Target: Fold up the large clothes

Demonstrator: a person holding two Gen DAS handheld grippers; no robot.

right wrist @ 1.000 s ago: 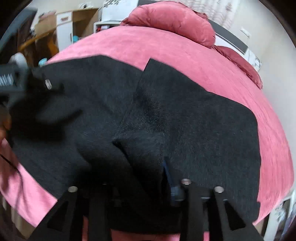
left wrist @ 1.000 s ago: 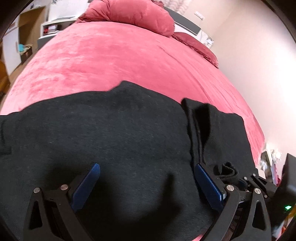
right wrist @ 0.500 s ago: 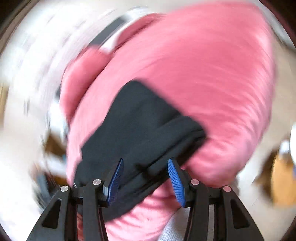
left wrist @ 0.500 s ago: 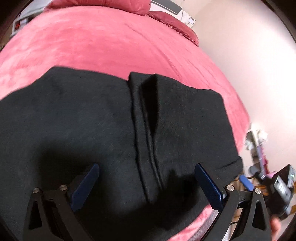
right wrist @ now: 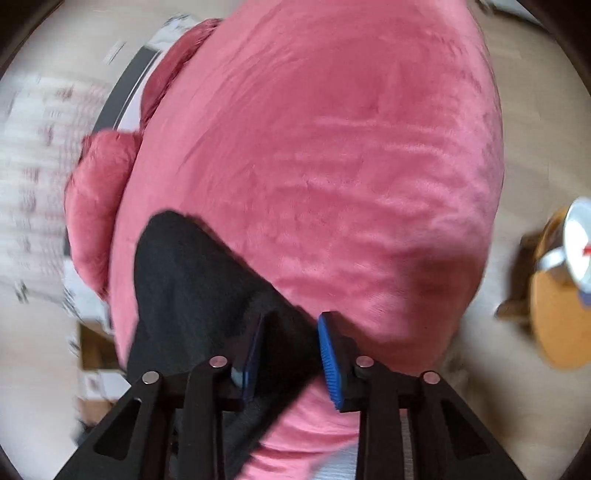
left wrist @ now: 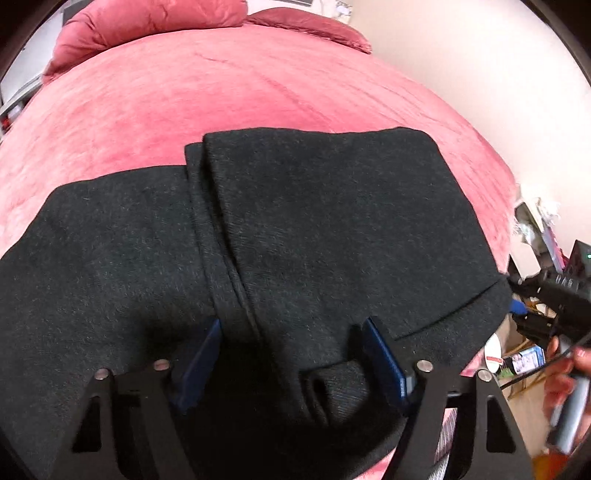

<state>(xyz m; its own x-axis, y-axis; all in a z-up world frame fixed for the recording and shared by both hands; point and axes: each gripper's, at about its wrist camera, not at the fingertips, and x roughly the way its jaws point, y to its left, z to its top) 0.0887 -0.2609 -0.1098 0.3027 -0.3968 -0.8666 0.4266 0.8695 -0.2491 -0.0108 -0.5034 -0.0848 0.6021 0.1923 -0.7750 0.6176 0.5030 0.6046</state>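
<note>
A large black garment [left wrist: 295, 229] lies folded on the pink bed [left wrist: 221, 85], one side laid over the middle with a lengthwise fold ridge. My left gripper [left wrist: 291, 343] is open, its blue pads straddling the fold ridge at the garment's near edge. My right gripper [right wrist: 291, 343] is open around the garment's corner [right wrist: 192, 273] at the bed's edge; it also shows at the far right of the left wrist view [left wrist: 546, 295].
Pink pillows [left wrist: 147, 26] lie at the head of the bed. A white wall [left wrist: 480, 66] runs along the right. A wooden stool [right wrist: 557, 302] with a white cup stands on the floor by the bed's side. Clutter sits beside the bed [left wrist: 535, 229].
The left gripper's jaws have narrowed around the fold ridge. The right gripper let go of the garment, swung round to its right corner, and its jaws have narrowed there.
</note>
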